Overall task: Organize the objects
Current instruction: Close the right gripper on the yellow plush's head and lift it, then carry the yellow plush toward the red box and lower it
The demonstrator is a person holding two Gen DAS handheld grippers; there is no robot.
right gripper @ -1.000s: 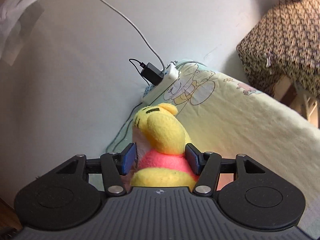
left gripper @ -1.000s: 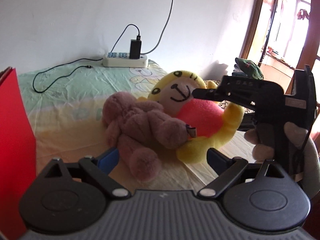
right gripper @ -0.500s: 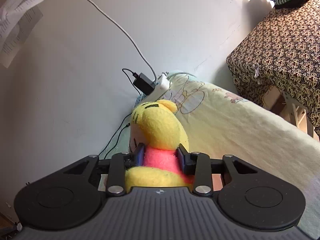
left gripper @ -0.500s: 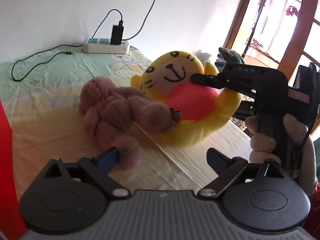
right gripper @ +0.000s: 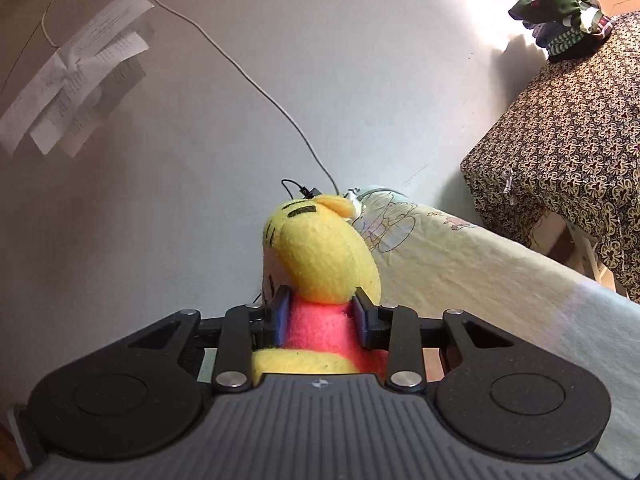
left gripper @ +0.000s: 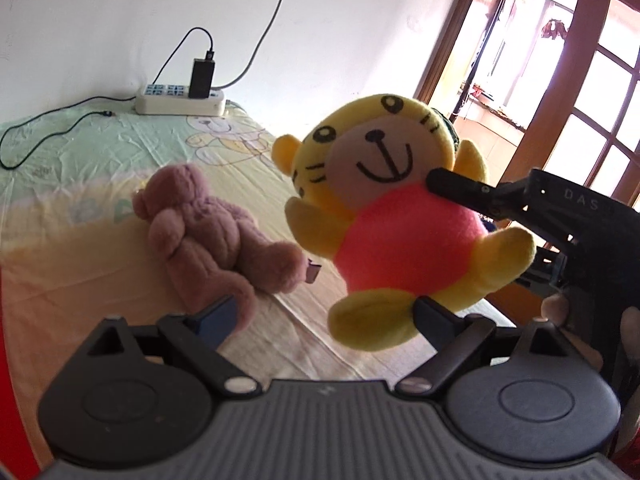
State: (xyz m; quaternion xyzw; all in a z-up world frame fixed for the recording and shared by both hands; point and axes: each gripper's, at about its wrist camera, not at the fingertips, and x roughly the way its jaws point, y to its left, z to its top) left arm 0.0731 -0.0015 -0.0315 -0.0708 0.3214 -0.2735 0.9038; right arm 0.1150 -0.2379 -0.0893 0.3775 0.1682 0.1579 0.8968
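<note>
The right gripper (right gripper: pixel 320 318) pinches the yellow plush toy (left gripper: pixel 394 216) at its soft neck (light, squashy), lifted above the bed (left gripper: pixel 100 200), while the left gripper (left gripper: pixel 322 320) fingers stay spread.

Strong daylight is admitted through the glass door (left gripper: pixel 596 92), where the panes are overexposed. A bright patch is thrown on the white wall (right gripper: pixel 400 80) near the folded clothes (right gripper: pixel 560 16). Straight lines are bent at the edges by the fisheye lens. The red surface (left gripper: pixel 12 400) at the left border is blurred.
</note>
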